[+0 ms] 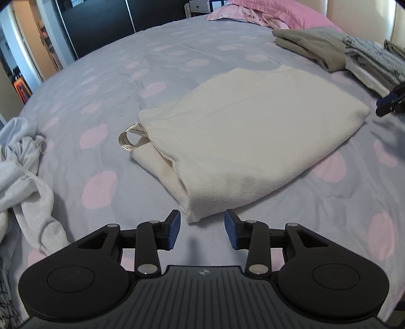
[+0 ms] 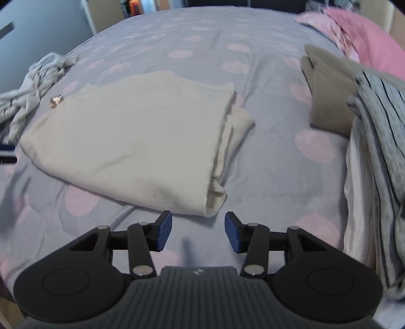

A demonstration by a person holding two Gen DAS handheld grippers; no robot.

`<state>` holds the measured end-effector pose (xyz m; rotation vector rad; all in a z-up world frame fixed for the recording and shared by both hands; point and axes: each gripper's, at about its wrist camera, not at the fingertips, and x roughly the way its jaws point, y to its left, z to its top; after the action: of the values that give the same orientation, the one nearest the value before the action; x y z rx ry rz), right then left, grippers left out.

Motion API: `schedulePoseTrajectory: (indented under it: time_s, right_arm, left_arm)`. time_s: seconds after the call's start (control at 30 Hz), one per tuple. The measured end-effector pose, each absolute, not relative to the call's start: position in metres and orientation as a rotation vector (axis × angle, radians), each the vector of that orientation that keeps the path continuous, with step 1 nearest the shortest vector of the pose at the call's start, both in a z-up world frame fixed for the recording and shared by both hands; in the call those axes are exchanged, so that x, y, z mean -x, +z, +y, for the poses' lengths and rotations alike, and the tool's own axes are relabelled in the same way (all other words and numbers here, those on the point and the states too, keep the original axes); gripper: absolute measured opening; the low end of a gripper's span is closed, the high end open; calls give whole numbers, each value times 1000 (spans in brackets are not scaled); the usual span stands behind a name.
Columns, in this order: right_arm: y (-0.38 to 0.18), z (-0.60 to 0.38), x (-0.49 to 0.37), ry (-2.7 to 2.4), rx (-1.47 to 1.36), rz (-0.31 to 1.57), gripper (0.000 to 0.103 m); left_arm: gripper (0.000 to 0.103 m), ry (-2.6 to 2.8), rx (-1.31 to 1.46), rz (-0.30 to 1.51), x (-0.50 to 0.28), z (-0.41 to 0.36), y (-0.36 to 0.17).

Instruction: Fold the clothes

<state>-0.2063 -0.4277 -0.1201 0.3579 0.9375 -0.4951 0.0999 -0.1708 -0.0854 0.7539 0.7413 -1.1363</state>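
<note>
Cream garment (image 1: 243, 141) lies folded into a rough rectangle on the bed (image 1: 177, 55), approx mid-bed, on a grey-lilac cover w/ pink spots. Layered open edges show at the end nearest the left gripper (image 1: 202, 229); a curled care label (image 1: 131, 138) sticks out from that end onto the cover. In right wrist view the same garment (image 2: 136, 136) shows its stacked fold layers along the side toward the right gripper (image 2: 198, 231).

Left gripper: fingers (image 1: 173, 230) apart, nothing between them, blue pads facing each other w/ bare cover in the gap. Near corner of the garment sits just beyond the tips, not touching. Right gripper: fingers (image 2: 163, 231) also spread, empty; garment's near corner just ahead of the tips, apart from them. The other gripper's blue tip peeks in at the right edge of left wrist view, beside the garment's far side.

Toward the head of the bed: pink pillows (image 1: 273, 12). In front of them a folded khaki-grey item (image 1: 314, 45), and next to it a stack w/ a grey striped top (image 2: 379, 121) over sth white, close to the bed's edge on the right gripper's side. On the opposite side, near the bed's other edge, a crumpled pale grey heap (image 1: 22, 172), unfolded, well apart from the cream garment.
</note>
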Motion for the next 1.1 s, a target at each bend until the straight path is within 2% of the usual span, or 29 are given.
schedulePoseTrajectory:
  time_s: [0.37, 0.47, 0.5, 0.53, 0.57, 0.6, 0.8, 1.1]
  right_arm:
    - [-139, -435, 188, -447, -319, 960, 49]
    - [-140, -435, 182, -431, -329, 966, 38]
    - [-141, -433, 180, -434, -319, 981, 23]
    - [-142, -431, 178, -440, -299, 996, 14]
    - [-142, -430, 177, -442, -286, 1009, 13]
    - [-143, -431, 179, -438, -295, 1016, 3]
    - [-157, -440, 188, -468, -343, 1067, 2]
    - [-162, -438, 192, -496, -355, 1107, 2]
  left_arm:
    - [36, -1190, -782, 680, -102, -184, -96]
    - [31, -1206, -791, 700, -100, -191, -98]
    - [20, -1206, -793, 709, -99, -193, -99]
    - [9, -1206, -793, 735, -100, -194, -98]
    - [5, -1206, -793, 762, -101, -195, -98]
    - [3, -1208, -790, 782, -103, -193, -98]
    - [3, -1152, -764, 942, -128, -179, -115]
    - [3, -1114, -770, 966, -130, -175, -117]
